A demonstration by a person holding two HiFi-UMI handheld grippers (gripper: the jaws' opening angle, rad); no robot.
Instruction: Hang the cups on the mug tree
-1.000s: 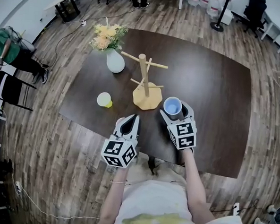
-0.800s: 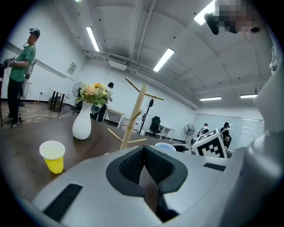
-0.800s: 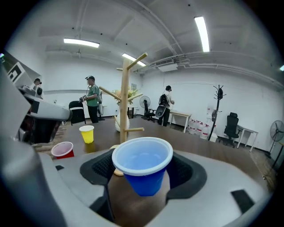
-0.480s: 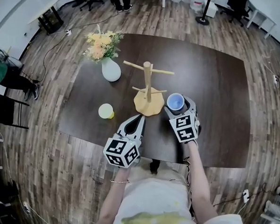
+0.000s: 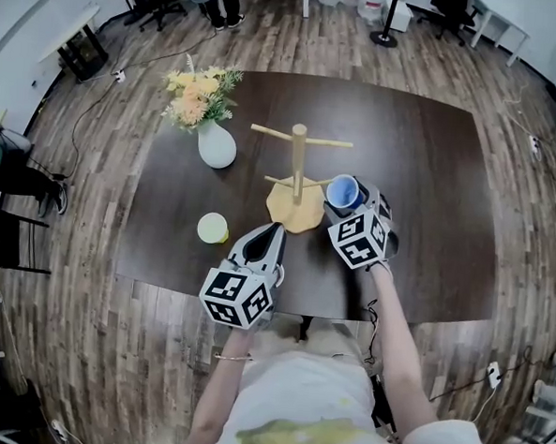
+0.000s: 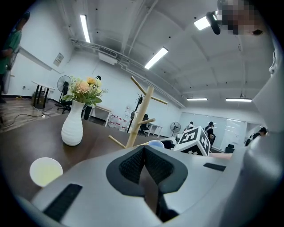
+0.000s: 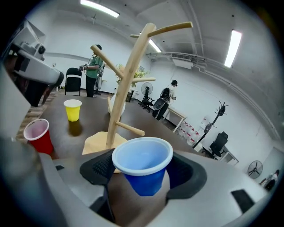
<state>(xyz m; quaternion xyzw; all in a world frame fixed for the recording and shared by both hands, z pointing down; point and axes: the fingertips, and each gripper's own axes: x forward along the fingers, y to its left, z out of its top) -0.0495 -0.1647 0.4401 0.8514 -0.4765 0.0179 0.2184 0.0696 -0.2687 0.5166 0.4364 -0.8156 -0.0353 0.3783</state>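
- Blue cup (image 7: 143, 170) clamped between jaws of right gripper (image 5: 347, 200) — held upright, rim up, just right of wooden mug tree (image 5: 298, 171), level with its base.
- Left gripper (image 6: 144, 166) held low near front edge of table (image 5: 422, 178); jaws pressed together, nothing gripped.
- Yellow cup (image 5: 212, 227) set upright on table, left of tree.
- Red cup (image 7: 37, 135) seen upright close by left gripper — shown only in right gripper view.
- White vase (image 5: 215, 147) with flowers placed beyond yellow cup.

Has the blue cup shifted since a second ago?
Yes. The right tongs carried the blue cup forward, closer to the mug tree, beside its base.
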